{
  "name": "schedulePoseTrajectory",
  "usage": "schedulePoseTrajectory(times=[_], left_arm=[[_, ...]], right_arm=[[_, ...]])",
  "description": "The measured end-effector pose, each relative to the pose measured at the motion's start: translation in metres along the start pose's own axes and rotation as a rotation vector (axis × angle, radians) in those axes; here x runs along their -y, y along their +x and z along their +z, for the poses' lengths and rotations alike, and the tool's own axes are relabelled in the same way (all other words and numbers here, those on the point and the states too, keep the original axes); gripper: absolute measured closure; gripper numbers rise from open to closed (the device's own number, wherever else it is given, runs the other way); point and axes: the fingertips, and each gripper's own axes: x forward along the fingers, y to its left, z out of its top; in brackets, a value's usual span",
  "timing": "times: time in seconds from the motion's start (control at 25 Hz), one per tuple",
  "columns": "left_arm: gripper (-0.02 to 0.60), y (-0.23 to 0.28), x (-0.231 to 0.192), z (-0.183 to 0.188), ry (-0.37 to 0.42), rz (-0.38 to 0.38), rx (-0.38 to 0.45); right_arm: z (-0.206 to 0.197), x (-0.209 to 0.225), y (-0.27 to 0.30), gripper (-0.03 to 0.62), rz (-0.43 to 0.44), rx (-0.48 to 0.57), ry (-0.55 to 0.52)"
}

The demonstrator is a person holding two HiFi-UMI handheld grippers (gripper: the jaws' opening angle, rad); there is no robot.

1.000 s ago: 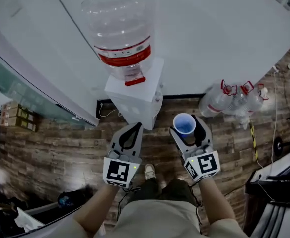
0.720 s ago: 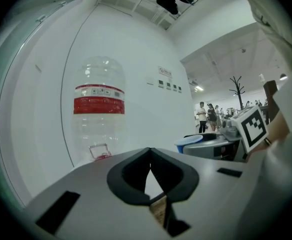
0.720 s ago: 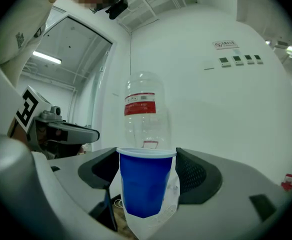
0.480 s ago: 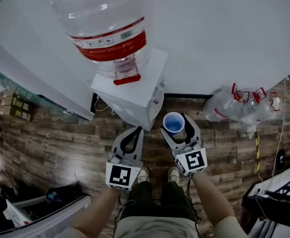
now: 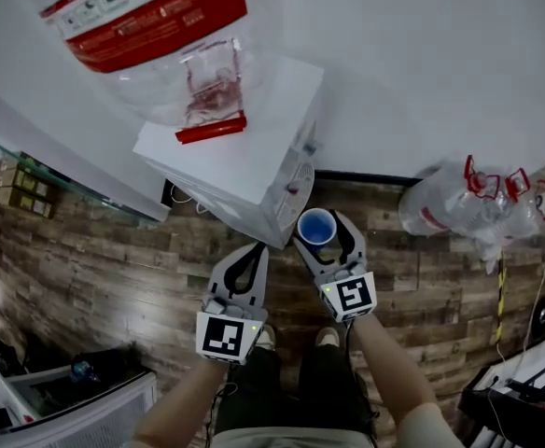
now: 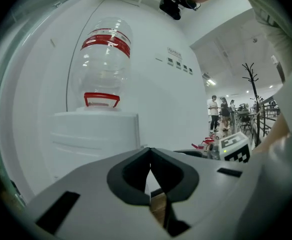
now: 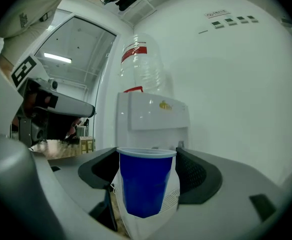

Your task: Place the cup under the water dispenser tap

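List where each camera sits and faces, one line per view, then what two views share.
Head view: on the person's head, looking steeply down at the water dispenser; forearms, left gripper and right gripper show.
Left gripper view: on the left gripper, facing the water dispenser; its shut jaws show.
Right gripper view: on the right gripper, facing the water dispenser; its jaws hold the blue cup.
Shared: both gripper views show the bottle.

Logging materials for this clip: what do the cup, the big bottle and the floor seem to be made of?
The cup is likely thin plastic: smooth, opaque blue, with a pale rolled rim. The bottle looks like clear plastic: see-through, ringed walls, red label. The floor is wood or wood-look planks: mixed brown grain, slight sheen; which one is unclear.
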Motion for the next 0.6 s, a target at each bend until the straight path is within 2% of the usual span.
schedulePoseTrajectory(times=[0.28,0.44,0.6], left_arm=[[0.575,0.022,-0.007,-0.057,-0.012,0.034,0.006],[0.575,0.03,-0.015,-0.087,-0.029,0.042,-0.004],[0.575,0.037,-0.018,-0.107,-0.012,0.041,0.0]], right_arm=[[-0.072,0.011,0.04,0.238,0.037,-0.004,-0.018],[-0.103,0.013,0.063,0.237,0.059,0.018,-0.052],[-0.13,0.021,0.081,0.237,0.07,0.029,-0.057]])
